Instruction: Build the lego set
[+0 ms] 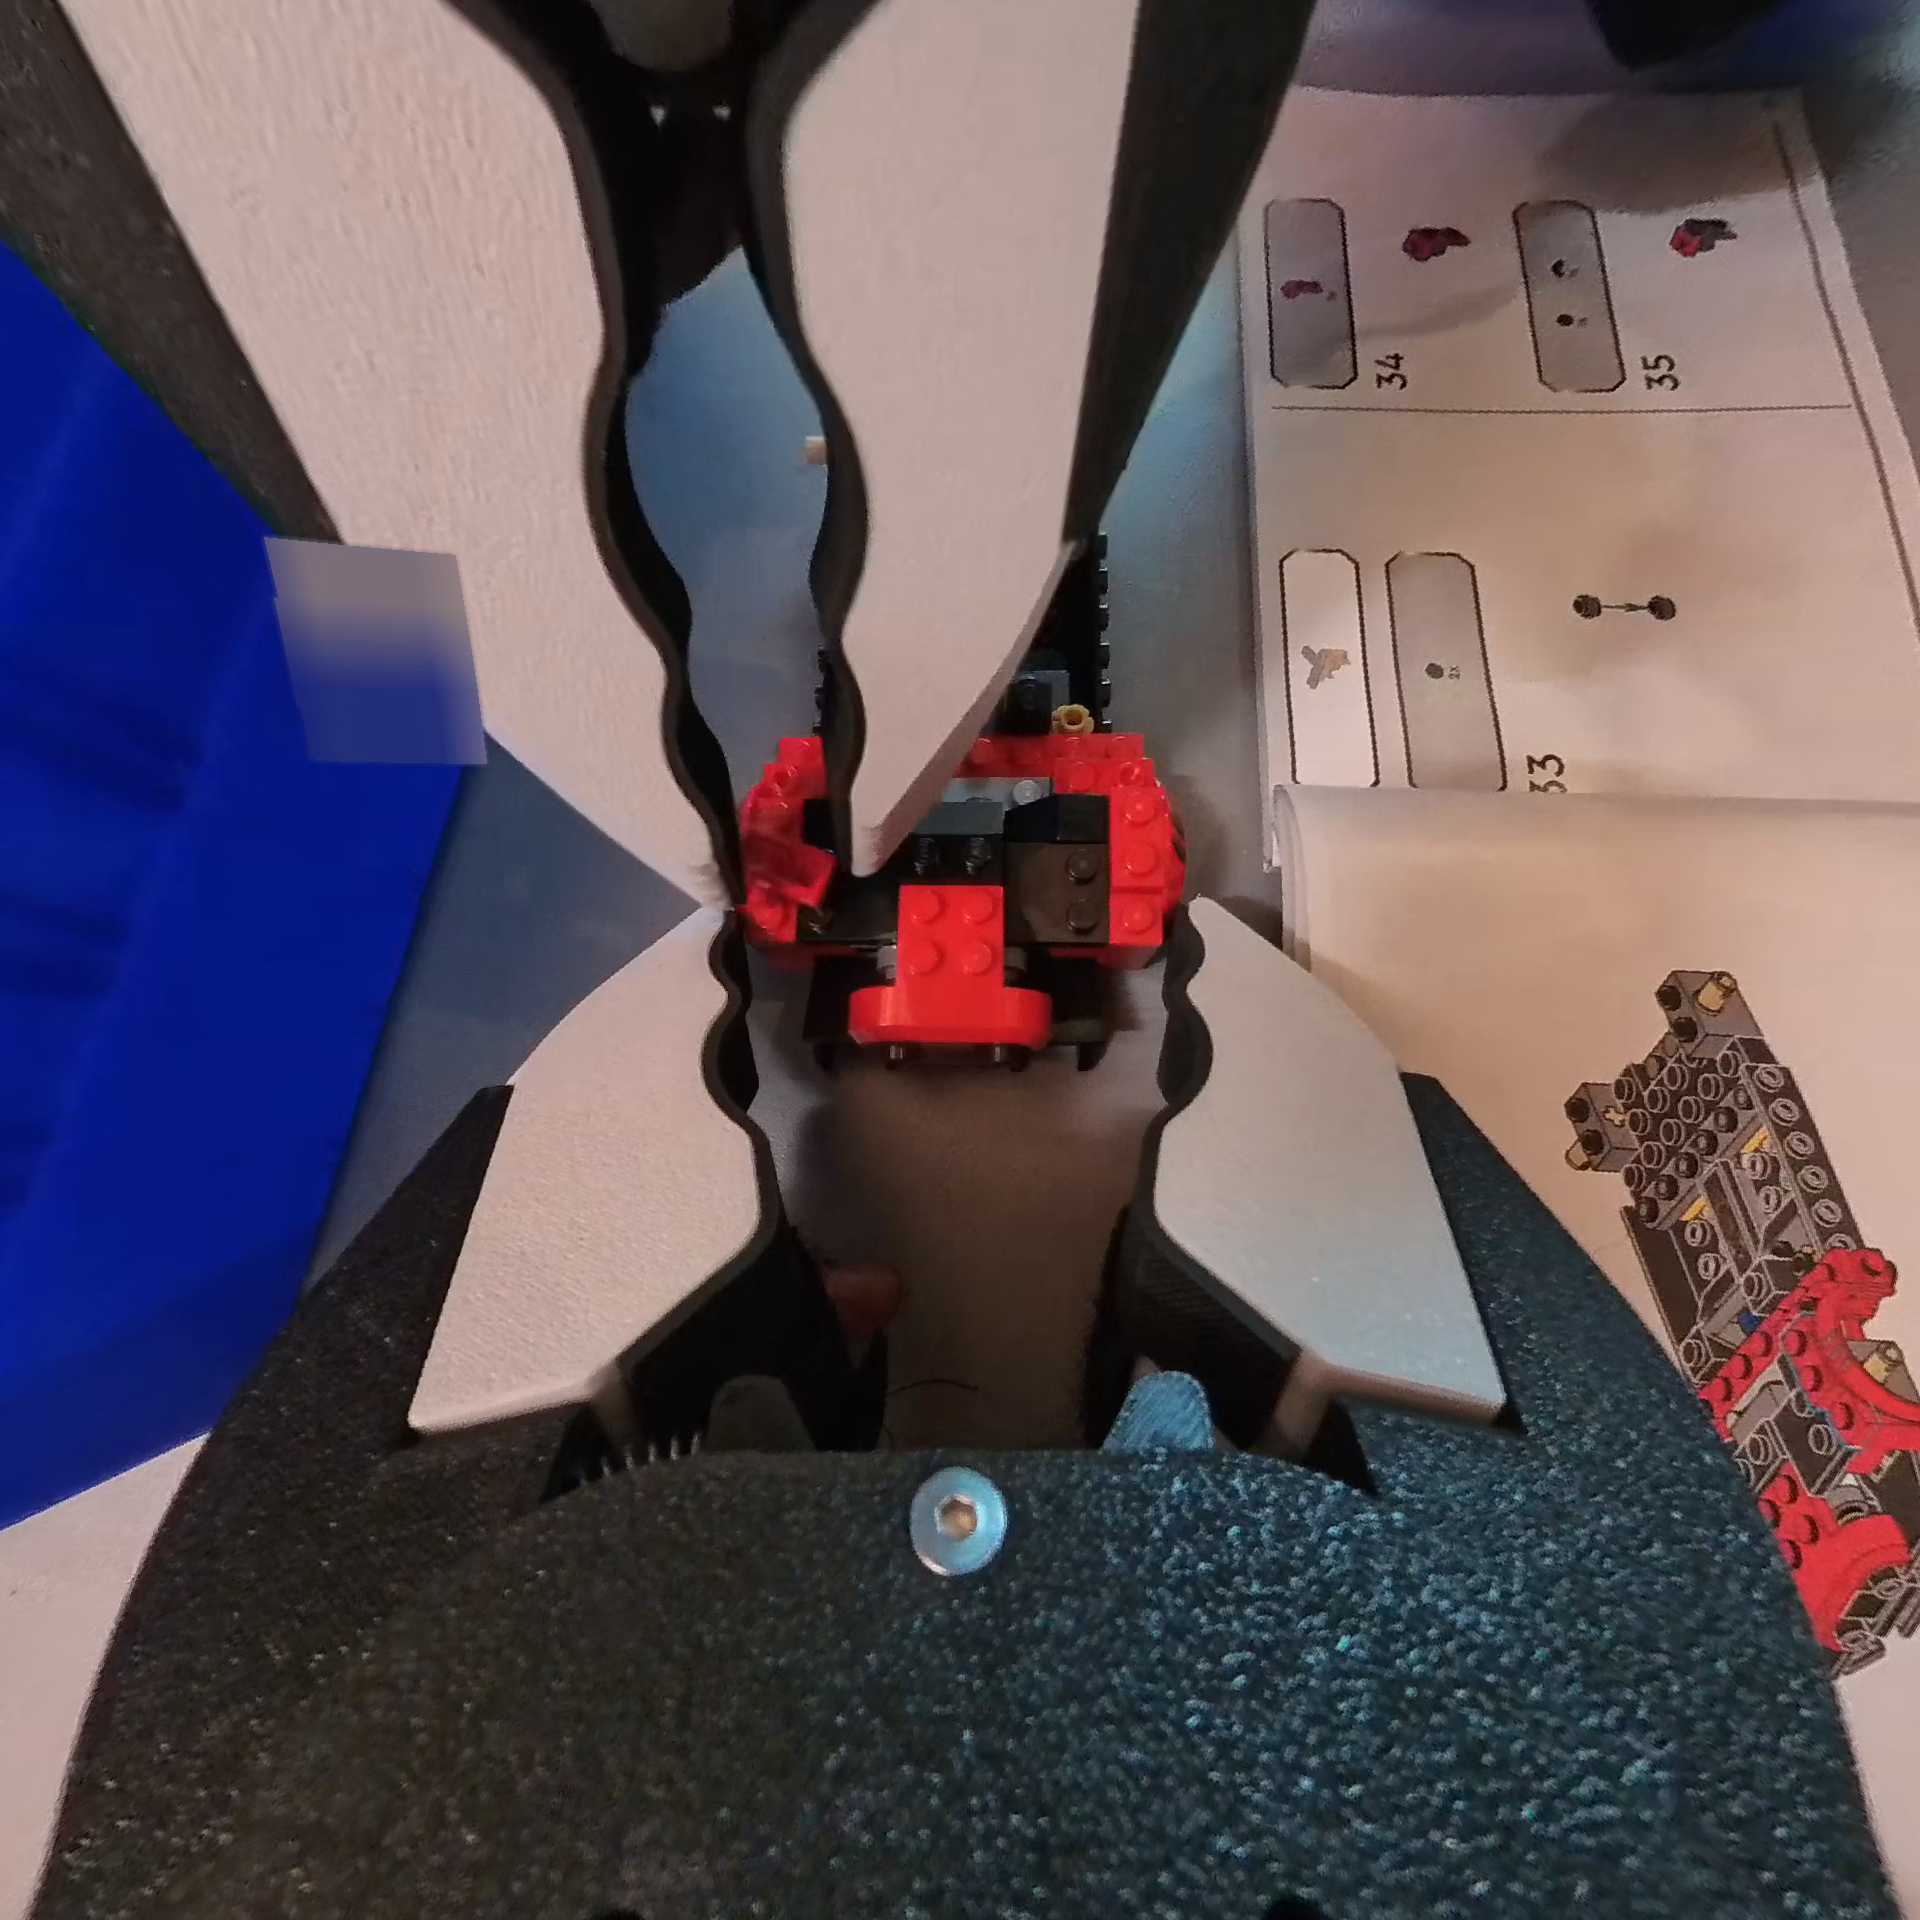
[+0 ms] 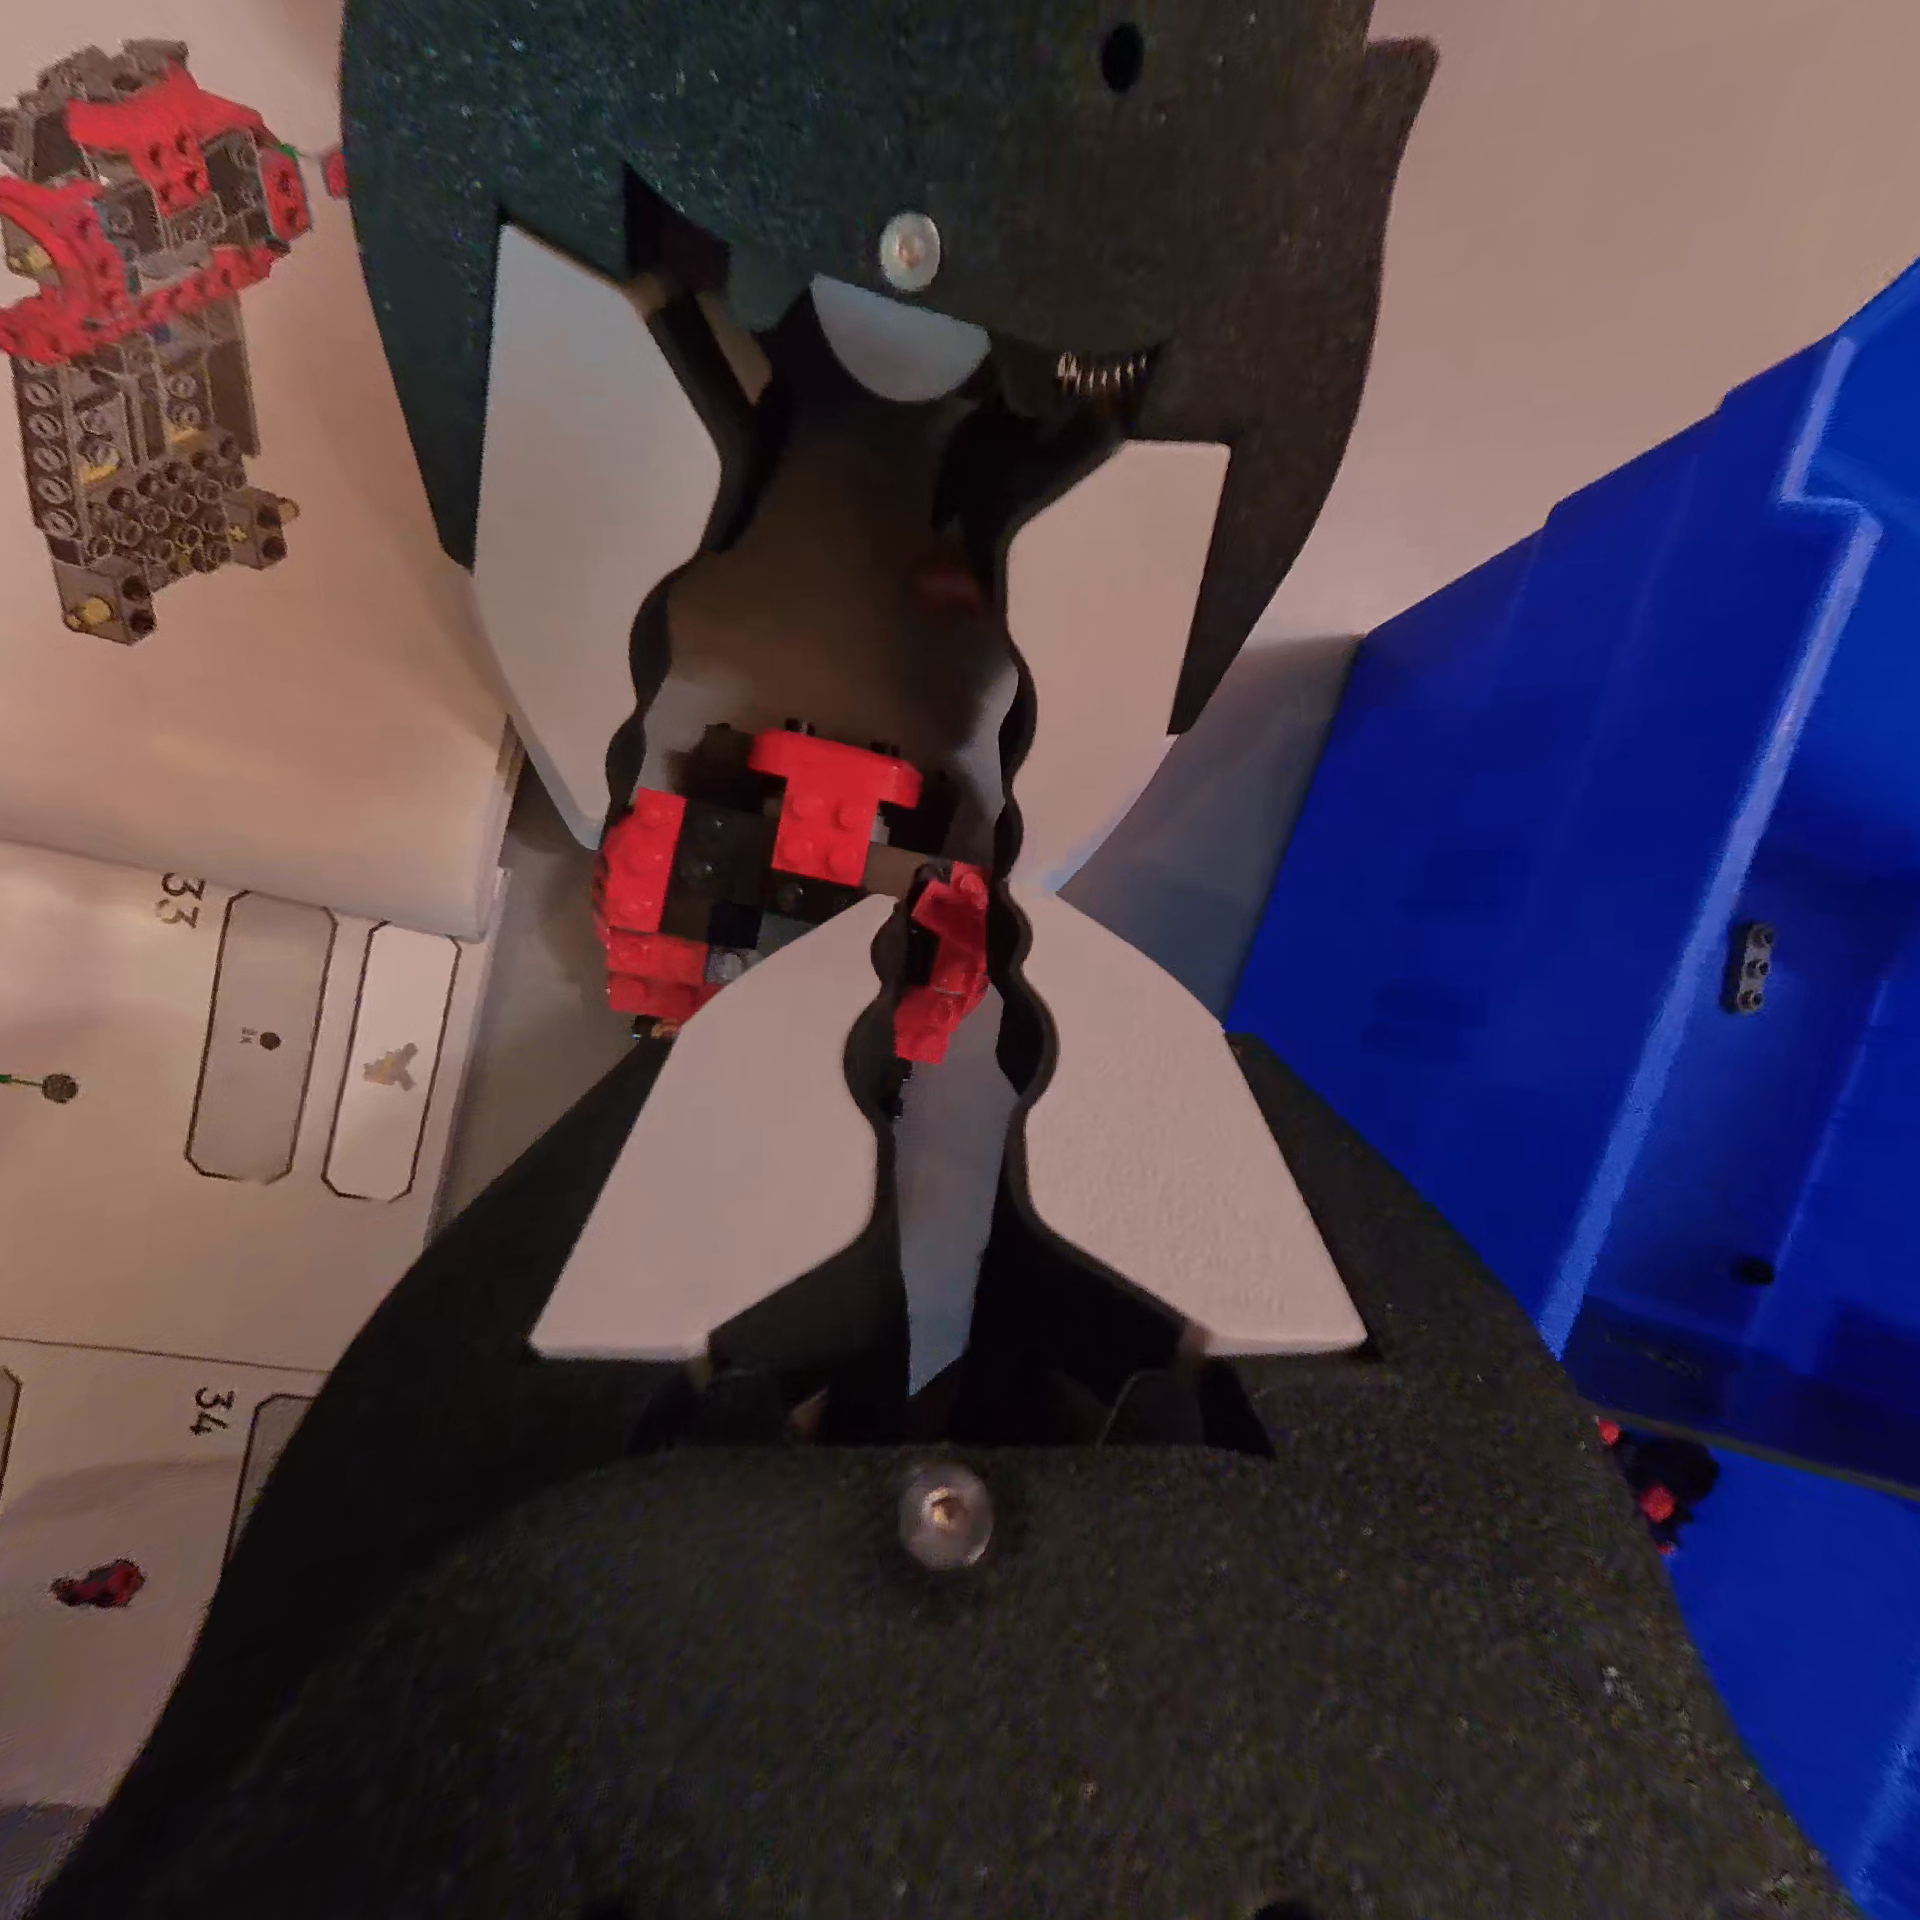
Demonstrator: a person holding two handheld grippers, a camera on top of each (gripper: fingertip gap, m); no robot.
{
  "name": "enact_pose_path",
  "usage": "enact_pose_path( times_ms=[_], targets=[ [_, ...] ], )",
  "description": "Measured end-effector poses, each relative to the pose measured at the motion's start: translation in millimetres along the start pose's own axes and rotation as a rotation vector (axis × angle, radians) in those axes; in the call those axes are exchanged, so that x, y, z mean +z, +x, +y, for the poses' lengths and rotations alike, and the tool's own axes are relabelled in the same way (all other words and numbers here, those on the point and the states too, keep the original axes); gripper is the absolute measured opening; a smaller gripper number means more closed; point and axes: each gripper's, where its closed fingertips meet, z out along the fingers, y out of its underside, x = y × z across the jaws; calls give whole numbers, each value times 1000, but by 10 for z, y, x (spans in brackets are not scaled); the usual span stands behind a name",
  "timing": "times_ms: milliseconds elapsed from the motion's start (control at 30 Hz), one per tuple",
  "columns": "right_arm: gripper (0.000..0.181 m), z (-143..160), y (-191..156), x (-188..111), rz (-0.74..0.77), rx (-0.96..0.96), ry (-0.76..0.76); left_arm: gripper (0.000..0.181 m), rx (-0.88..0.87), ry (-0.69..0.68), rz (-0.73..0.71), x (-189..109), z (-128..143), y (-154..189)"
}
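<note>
Right wrist view: right gripper (image 2: 940, 935) pinching red piece (image 2: 948, 971) (left gripper (image 1: 961, 935) wide around model (image 1: 956, 883)).

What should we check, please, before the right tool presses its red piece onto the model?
1. Right tool shut on the red piece: ok.
2. Left tool bracing the lego model: its fingers flank the model's sides, firm contact cannot tell.
3. Red piece lined up with its studs: cannot tell, the right tool's fingers hide the joint.
4. Instruction booklet open beside the model: ok.
5. Blue bin apart from both tools: ok.
</note>
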Motion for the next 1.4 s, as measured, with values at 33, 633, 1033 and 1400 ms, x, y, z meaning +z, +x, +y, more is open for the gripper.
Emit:
enact_pose_path(
  times_ms=[33, 633, 1033, 1400],
  targets=[
    [13, 5, -6, 12, -8, -4, -2, 76, 0, 0, 0, 0, 0, 1],
    [2, -318, 75, -493, -41, 469, 579, 89, -61, 205, 17, -232, -226, -28],
    [1, -560, 322, -1245, -253, 1336, 1532, 38, 300, 619, -818, -1122, -1054, -420],
    [1, -653, 287, -1218, -271, 1380, 1594, 10, 232, 678, -705, -1117, -1112, -342]
  ],
)
